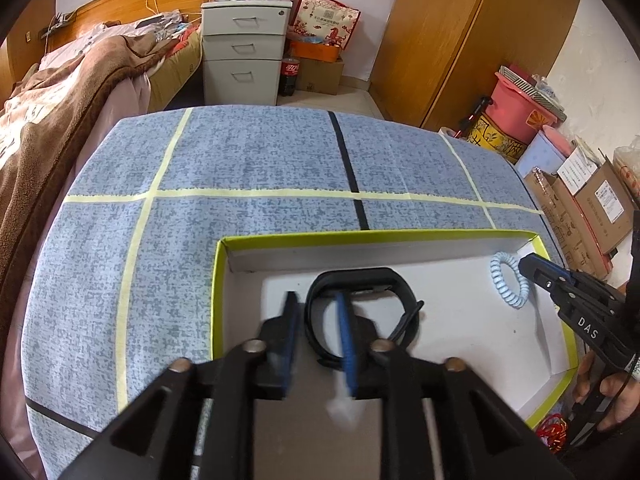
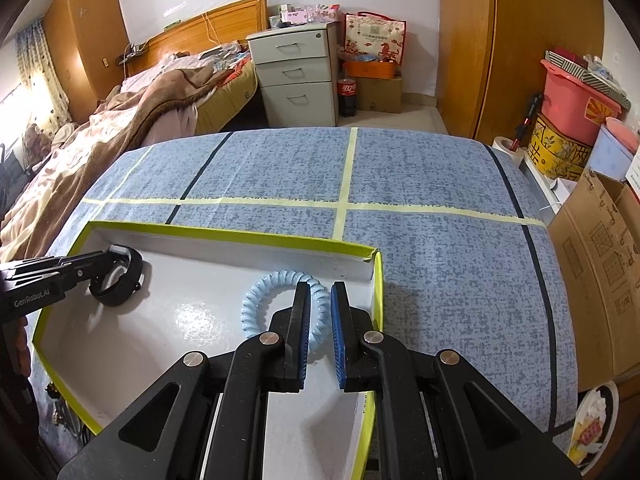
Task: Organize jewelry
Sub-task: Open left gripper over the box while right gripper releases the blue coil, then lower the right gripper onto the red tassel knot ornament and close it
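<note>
a: so, what sits at the centre of the scene?

b: a shallow box [image 1: 556, 394] with a white floor and lime-green rim, resting on a table [image 1: 248, 152] covered in a blue speckled cloth crossed by pale yellow and black tape lines.

a: which jewelry is in the box?

b: two pieces. a black wristband [image 1: 362, 296] lies on the box floor toward its left side, and a pale blue spiral bracelet [image 2: 256, 304] lies toward the box's far right corner. they are well apart.

a: what is the left gripper doing?

b: the left gripper [image 1: 318, 316] hangs over the left part of the box, pointing down at the wristband. its jaws stand apart. one blue pad reaches inside the band's loop, the other sits outside it to the left, so one side of the band lies between the fingers, and the pads do not press on it. the fingers are blurred.

a: and the right gripper?

b: the right gripper [image 2: 320, 300] is over the right end of the box, by its right wall. its jaws are nearly closed with a narrow gap between the blue pads. one side of the spiral bracelet passes under that gap, but i cannot tell whether the pads touch it.

a: anything of a person?

b: a hand [image 1: 608, 396] wraps the right gripper's handle, beyond the box's right edge.

a: and beyond the box?

b: a bed [image 1: 60, 92] with a brown blanket, a grey drawer unit [image 1: 242, 46], and a wooden wardrobe [image 1: 480, 32] stand past the table.
</note>
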`<action>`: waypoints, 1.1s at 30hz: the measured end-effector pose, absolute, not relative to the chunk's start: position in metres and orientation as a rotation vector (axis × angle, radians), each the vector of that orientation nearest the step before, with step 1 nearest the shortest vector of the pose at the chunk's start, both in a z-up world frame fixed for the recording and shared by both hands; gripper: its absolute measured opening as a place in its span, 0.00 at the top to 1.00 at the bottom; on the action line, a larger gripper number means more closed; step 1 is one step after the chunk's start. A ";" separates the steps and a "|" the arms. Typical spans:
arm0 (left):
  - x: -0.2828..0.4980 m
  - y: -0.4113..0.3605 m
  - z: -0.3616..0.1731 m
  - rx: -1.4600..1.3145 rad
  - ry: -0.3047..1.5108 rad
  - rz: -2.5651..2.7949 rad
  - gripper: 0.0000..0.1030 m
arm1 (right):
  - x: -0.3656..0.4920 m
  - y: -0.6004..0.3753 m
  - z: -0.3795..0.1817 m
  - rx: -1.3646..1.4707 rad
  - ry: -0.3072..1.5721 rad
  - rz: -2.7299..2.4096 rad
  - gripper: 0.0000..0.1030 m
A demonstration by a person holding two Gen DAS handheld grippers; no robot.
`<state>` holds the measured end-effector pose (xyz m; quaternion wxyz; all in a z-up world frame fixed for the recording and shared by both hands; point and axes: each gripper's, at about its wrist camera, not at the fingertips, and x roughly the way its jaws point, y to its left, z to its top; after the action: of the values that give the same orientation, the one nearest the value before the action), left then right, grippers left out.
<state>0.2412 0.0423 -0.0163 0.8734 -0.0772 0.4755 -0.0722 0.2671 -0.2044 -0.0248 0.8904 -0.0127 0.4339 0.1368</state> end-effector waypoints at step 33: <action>0.074 0.076 0.019 -0.302 0.781 -0.182 0.49 | 0.100 -0.251 -0.010 0.097 0.829 0.322 0.52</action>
<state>0.0737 0.0762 0.0194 0.9097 -0.1466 0.3785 -0.0881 0.1002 -0.2506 -0.0098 0.9017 0.0468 0.4006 0.1558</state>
